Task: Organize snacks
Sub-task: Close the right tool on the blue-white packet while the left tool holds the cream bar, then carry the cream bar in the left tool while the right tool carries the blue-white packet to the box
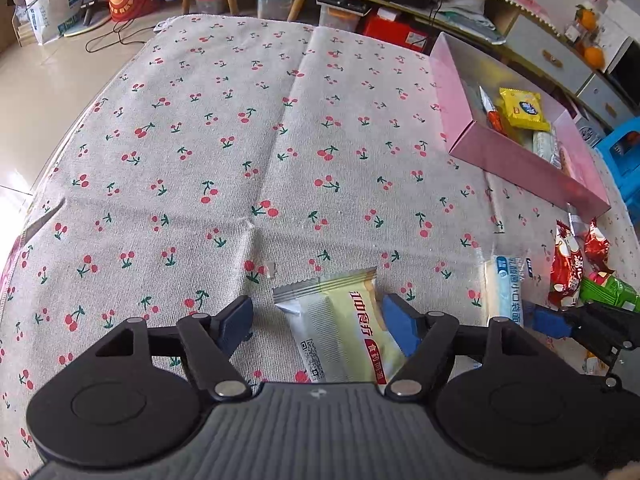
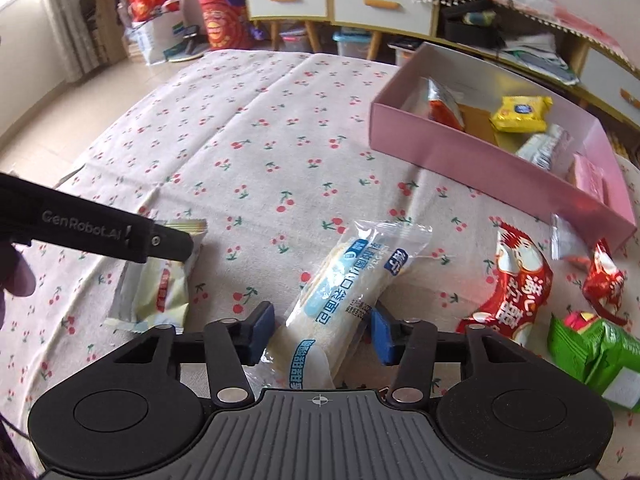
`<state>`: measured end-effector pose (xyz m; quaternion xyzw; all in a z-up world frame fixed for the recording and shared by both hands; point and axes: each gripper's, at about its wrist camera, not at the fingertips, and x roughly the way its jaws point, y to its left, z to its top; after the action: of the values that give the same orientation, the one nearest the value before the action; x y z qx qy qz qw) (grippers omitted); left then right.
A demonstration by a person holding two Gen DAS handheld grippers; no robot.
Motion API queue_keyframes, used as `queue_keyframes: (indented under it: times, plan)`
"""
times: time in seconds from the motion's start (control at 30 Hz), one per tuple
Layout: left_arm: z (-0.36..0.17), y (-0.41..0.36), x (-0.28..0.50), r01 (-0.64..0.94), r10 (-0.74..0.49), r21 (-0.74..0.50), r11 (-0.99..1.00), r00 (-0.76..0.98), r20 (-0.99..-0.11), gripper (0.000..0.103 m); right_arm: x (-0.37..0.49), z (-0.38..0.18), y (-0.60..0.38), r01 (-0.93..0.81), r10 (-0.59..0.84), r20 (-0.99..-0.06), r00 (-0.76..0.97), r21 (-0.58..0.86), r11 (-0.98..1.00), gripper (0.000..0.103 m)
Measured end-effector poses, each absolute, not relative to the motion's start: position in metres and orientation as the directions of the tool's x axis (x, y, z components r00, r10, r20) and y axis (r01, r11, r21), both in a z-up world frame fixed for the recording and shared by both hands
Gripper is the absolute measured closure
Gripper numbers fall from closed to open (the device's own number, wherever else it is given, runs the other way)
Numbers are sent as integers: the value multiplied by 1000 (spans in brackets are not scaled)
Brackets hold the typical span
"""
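Note:
My left gripper [image 1: 318, 320] is open, its fingers on either side of a pale yellow snack packet [image 1: 340, 328] lying on the cherry-print tablecloth [image 1: 200, 160]; the right pad touches the packet. That packet also shows in the right wrist view [image 2: 164, 280]. My right gripper [image 2: 322, 334] is open around a long white and blue bread packet [image 2: 344, 292], which also shows in the left wrist view [image 1: 504, 292]. A pink box [image 2: 452, 148] at the right back holds several snacks, among them a yellow packet [image 2: 520, 114].
Red snack packets [image 2: 516, 288] and a green packet [image 2: 592, 348] lie at the right near the box. The left gripper's body [image 2: 92, 228] crosses the right wrist view at left. Cabinets, bags and storage bins [image 2: 352, 46] stand beyond the table.

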<state>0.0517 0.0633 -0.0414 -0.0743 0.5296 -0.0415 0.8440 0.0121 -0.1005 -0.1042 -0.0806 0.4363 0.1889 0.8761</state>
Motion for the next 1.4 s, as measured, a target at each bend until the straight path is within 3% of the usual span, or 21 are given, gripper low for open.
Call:
queue_keyframes:
  times: [0.23, 0.4, 0.6, 0.83, 1.07, 1.4]
  plan:
    - [-42, 62, 49, -11, -144, -165, 986, 431, -891, 28, 22, -100, -117, -425, 318, -803, 504, 90, 901, 64]
    - [-44, 54, 45, 2, -134, -145, 989, 409, -903, 23, 27, -100, -125, -373, 336, -810, 481, 158, 915, 61]
    - [-47, 43, 37, 30, -94, -89, 996, 414, -905, 22, 26, -102, -117, -363, 298, -804, 515, 111, 925, 58]
    - [-44, 42, 34, 30, -48, -39, 999, 447, -893, 53, 23, -104, -109, -366, 261, -791, 553, 51, 929, 61]
    - [-40, 51, 36, -3, -89, -101, 995, 453, -887, 59, 28, -100, -117, -323, 281, -795, 537, 115, 940, 70]
    - [-30, 54, 38, -14, -132, -157, 987, 478, -868, 60, 31, -88, -128, -275, 338, -784, 521, 221, 936, 76]
